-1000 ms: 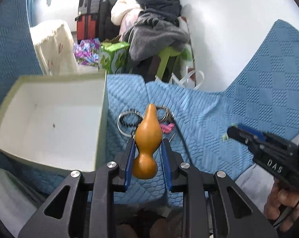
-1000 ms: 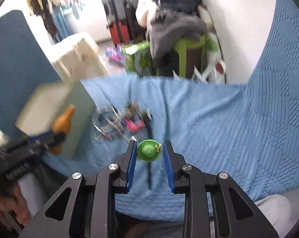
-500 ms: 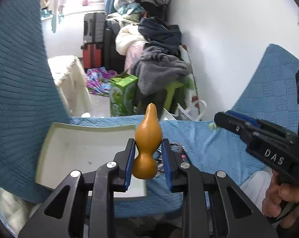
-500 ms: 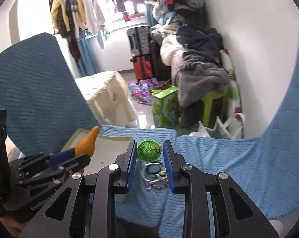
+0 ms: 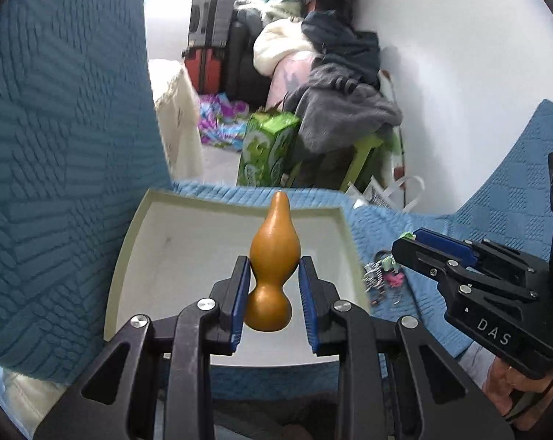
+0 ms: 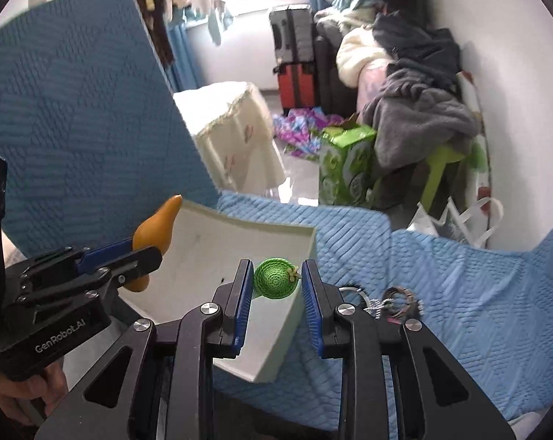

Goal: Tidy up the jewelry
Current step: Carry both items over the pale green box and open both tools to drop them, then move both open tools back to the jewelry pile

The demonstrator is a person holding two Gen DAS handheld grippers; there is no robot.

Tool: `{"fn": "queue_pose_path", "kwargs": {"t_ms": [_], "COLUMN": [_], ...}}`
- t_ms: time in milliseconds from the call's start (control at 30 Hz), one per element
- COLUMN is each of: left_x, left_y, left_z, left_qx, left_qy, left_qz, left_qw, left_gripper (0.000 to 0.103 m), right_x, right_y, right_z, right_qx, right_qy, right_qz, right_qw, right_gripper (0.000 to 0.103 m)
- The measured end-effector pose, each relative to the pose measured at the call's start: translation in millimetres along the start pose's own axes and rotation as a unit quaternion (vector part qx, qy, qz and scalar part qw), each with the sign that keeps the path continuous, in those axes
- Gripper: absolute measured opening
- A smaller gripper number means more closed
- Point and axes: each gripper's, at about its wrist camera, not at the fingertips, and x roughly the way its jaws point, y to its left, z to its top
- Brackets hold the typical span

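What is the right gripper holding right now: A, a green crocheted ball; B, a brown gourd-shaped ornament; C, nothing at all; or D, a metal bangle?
A: in the right wrist view the right gripper has its blue pads closed on a green crocheted ball above the white box; the gourd-shaped ornament sits in the left gripper.
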Motion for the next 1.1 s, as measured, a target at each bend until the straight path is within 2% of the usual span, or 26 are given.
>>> {"fn": "queue_pose_path", "kwargs": {"t_ms": [300,600,700,767,833,900,1100], "left_x": [37.3,45.7,40.3,37.2,28.5,17.2,-19.2], "left_y": [24.6,31.3,29.7,28.9,26.5,22.6,9.1], "left_z": [-20.2,-23.8,-18.7,-15.0,-12.4,-9.4,0.0], "left_qx": [-0.025,-0.052,-0.053,-0.051,-0.051,-0.048,-0.044], "left_qy": [0.05,0.061,0.052,0.049,0.041,0.03,-0.005], "left_qz": [0.002,0.0,0.013,0.029,0.035,0.039,0.038], "left_qw": [0.9984,0.9967,0.9971,0.9971,0.9973,0.9976,0.9983], "left_gripper": [0.028,0.028,0.028,0.03,0.038,0.047,0.055], "right_x": [46.3,65.5,61.3,54.2,45.5,34.0,-9.9], "right_y": [16.0,20.8,20.2,19.6,19.6,19.7,14.5], "right_z": [-14.5,-25.0,-24.9,-22.4,-19.4,-15.8,-3.9], "right_qx": [-0.019,-0.028,-0.024,-0.022,-0.023,-0.021,-0.018], "right_qy": [0.051,0.077,0.078,0.072,0.062,0.051,0.011], "right_qz": [0.003,-0.005,0.003,0.011,0.016,0.021,0.031], "right_qw": [0.999,0.997,0.997,0.997,0.998,0.998,0.999], "right_gripper": [0.025,0.025,0.026,0.031,0.037,0.037,0.037]}}
